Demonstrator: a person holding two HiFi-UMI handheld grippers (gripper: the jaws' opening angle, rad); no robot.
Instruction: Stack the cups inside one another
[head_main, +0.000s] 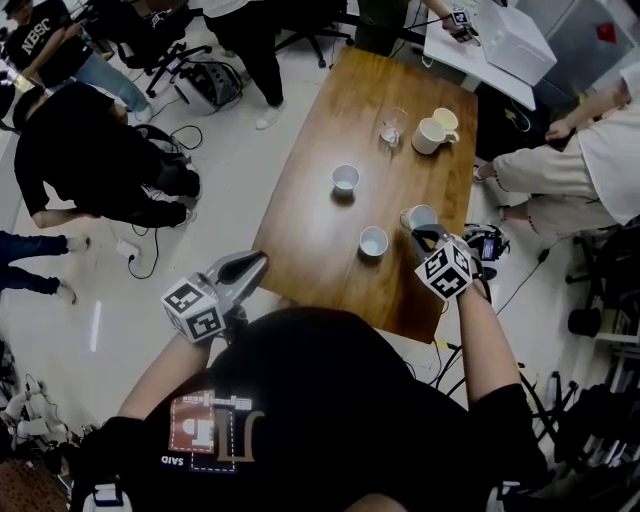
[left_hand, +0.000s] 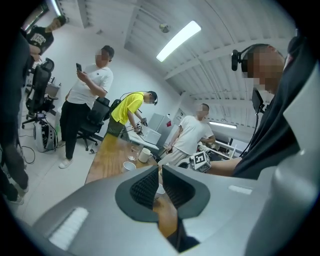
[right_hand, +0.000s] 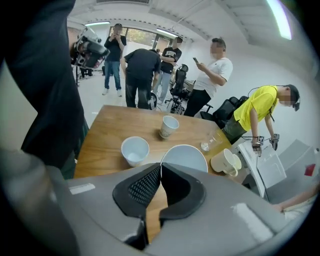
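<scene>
My right gripper (head_main: 425, 234) is shut on the near rim of a white paper cup (head_main: 418, 216), holding it a little above the wooden table (head_main: 310, 220) near its right edge. In the right gripper view the pads (right_hand: 150, 182) pinch the thin wall of that cup (right_hand: 184, 156). Two more white cups stand upright on the table, one near me (head_main: 373, 241) and one at mid-table (head_main: 345, 179). My left gripper (head_main: 258, 260) hovers at the table's front left corner, its jaws together (left_hand: 160, 169) with nothing between them.
A clear glass (head_main: 392, 127), a cream mug (head_main: 432, 135) and another cup (head_main: 446, 119) stand at the table's far end. Several people stand or sit around the table; one (head_main: 590, 150) is seated close to its right side. Cables (head_main: 150, 250) lie on the floor at left.
</scene>
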